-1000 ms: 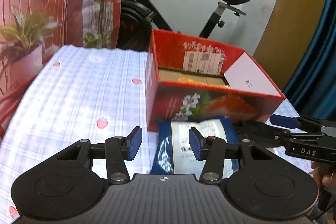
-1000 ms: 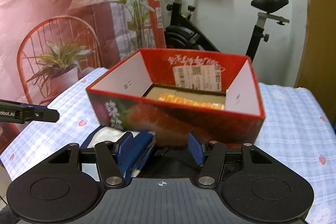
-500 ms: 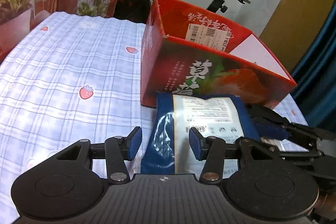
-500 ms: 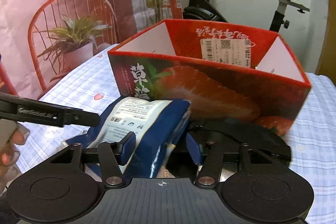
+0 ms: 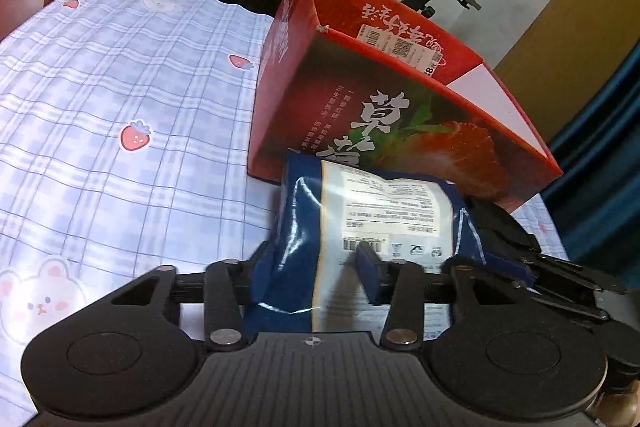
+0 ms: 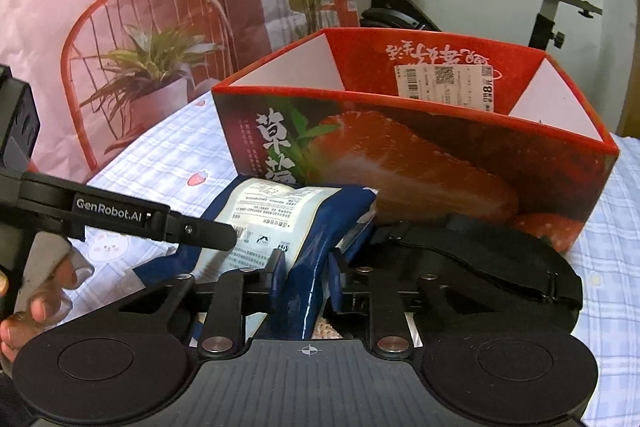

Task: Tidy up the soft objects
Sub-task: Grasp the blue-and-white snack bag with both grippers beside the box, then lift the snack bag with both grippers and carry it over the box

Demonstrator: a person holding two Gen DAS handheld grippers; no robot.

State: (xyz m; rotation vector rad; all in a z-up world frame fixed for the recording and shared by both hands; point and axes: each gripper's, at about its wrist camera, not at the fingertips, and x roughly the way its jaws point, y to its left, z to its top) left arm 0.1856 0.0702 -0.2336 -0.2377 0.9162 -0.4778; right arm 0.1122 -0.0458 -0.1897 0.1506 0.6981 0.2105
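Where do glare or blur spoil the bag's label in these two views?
Left wrist view: a white sheen washes out the upper left of the label on the blue bag, and its print is smeared. Right wrist view: no glare on the label, small print still too soft to read.

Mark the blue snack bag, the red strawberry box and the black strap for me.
blue snack bag (image 5: 384, 203), left wrist view, on its white printed label.
red strawberry box (image 6: 420, 163), right wrist view, on its front wall.
black strap (image 6: 480, 251), right wrist view, on its middle.
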